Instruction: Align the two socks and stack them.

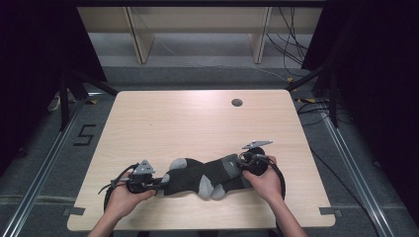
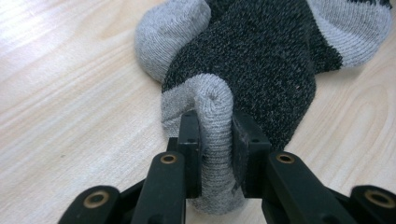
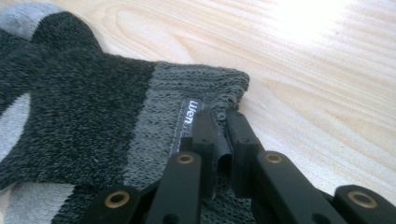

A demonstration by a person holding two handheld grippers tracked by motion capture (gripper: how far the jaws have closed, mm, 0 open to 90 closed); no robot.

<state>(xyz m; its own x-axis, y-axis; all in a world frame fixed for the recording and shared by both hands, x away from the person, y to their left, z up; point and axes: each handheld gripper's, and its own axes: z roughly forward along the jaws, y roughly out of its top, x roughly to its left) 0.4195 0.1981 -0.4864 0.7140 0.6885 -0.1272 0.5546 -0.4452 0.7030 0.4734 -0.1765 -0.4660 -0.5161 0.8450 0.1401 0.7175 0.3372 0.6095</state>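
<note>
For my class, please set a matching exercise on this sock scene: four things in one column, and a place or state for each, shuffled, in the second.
Column one:
1. left gripper
2. right gripper
3. round hole
4. black label

Column two:
A. in the table top, far side
B. shut on a light grey fold of sock
C. on the sock's grey cuff
D. shut on that cuff's edge

Pairs: 1-B, 2-D, 3-A, 4-C

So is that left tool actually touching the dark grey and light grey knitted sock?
Touching. In the left gripper view, the left tool has both black jaws pressed against a bunched fold of the dark grey and light grey knitted sock, pinching it.
</note>
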